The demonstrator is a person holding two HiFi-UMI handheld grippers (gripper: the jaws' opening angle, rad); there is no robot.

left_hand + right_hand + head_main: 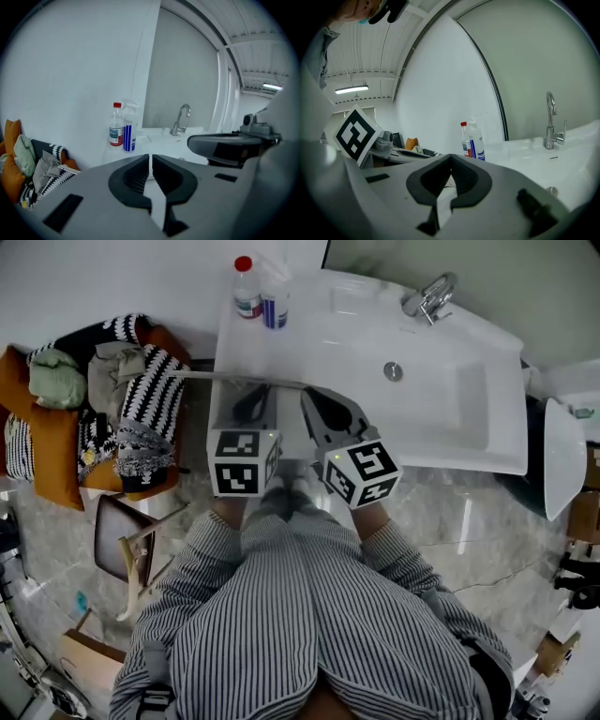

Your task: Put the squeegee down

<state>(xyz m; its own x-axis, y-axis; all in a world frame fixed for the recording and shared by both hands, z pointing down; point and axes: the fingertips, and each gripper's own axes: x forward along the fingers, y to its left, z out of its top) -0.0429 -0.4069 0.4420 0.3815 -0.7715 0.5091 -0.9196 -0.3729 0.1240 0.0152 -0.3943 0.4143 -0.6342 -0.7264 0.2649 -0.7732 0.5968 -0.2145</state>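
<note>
A long thin pale bar, which looks like the squeegee [234, 377], lies along the front edge of the white sink counter [281, 343], and its left end juts out over a heap of clothes. My left gripper [251, 397] [151, 157] hangs just above and in front of it, its jaws drawn together to a hairline slit with nothing between them. My right gripper [323, 401] [451, 159] is beside it on the right, shut and empty. Both point toward the wall behind the sink.
A red-capped bottle [247, 287] and a blue-and-white spray bottle [275, 298] stand at the counter's back left. The tap [429, 296] is at the back right, the drain [393, 371] in the basin. A pile of clothes and cushions [103, 399] lies left, above a wooden stool [127, 545].
</note>
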